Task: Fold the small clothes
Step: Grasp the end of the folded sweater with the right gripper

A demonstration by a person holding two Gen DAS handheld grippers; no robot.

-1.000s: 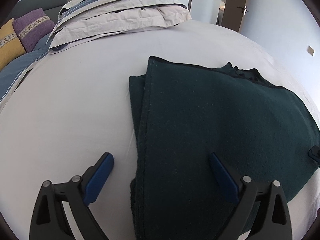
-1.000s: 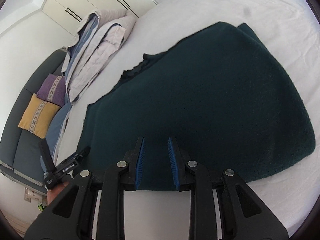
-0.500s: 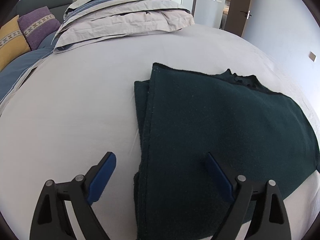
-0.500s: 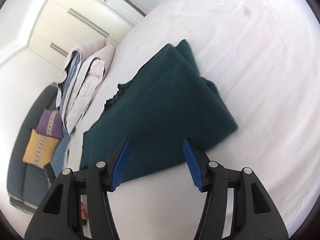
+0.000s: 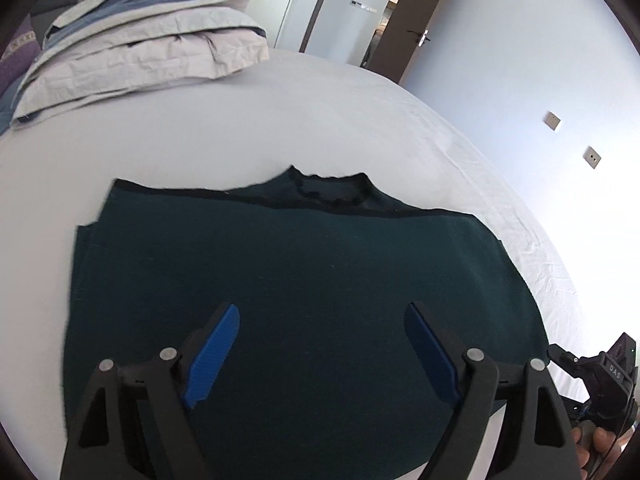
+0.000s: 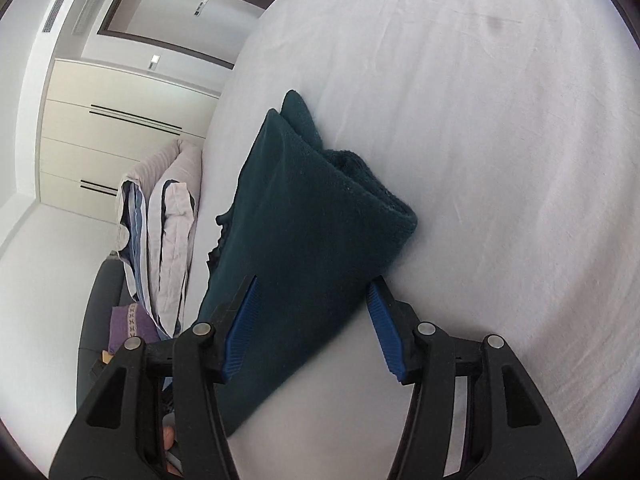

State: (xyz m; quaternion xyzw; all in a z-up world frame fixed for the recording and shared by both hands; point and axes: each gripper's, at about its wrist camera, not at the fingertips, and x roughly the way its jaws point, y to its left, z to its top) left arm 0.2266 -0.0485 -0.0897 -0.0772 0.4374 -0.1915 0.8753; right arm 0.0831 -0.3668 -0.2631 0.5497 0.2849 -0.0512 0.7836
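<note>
White bed (image 5: 280, 128), folded bedding (image 5: 132, 48), dark garment (image 5: 300, 280)

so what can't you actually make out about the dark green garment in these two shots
- Dark green garment, near edge: the left wrist view's bottom frame and left hand-held gripper cut it off.
- Its underside and inner layers: folded fabric covers them in both views.
- Neckline detail: dark and slightly blurred, left wrist view.

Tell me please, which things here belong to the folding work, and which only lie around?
Belong to the job:
dark green garment
left gripper
right gripper

Just lying about:
folded bedding
purple cushion
white bed sheet
</note>
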